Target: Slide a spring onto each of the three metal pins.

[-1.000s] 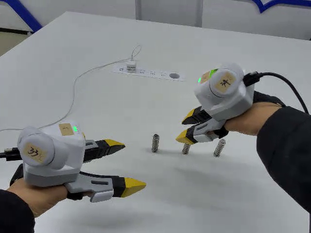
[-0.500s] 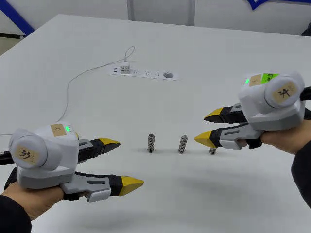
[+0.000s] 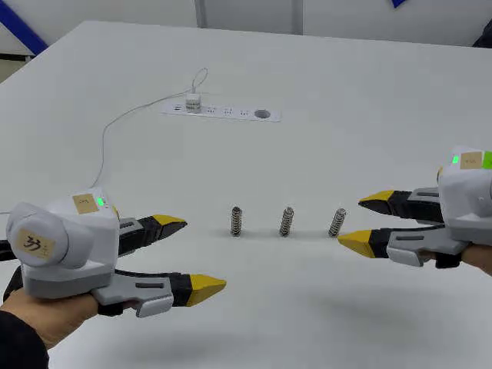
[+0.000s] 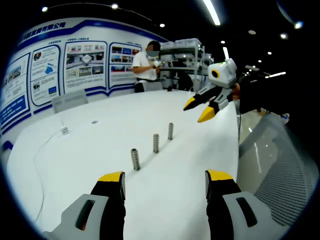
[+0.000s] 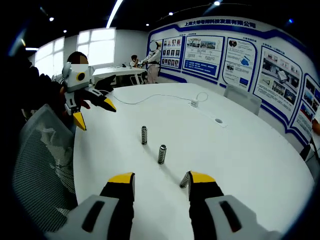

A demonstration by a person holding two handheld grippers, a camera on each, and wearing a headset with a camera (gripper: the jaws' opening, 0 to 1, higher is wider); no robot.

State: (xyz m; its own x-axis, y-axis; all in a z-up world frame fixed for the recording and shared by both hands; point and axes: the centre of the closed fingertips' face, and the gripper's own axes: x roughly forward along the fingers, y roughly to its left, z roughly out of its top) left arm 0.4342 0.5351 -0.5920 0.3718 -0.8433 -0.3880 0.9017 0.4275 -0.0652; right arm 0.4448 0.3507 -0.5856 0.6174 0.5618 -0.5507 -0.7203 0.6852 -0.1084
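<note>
Jaws of right gripper apart, drawn back clear of the springs

I read "33" on the round sticker on my left gripper, at eight o'clock in the head view. The wall board lettering is too small to read.

Bright even ceiling light, soft shadows on the white table, fisheye-warped edges, background perhaps slightly soft

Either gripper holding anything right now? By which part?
Nothing held. The left gripper and right gripper both have open, empty jaws; the three springs stand on the table.
</note>
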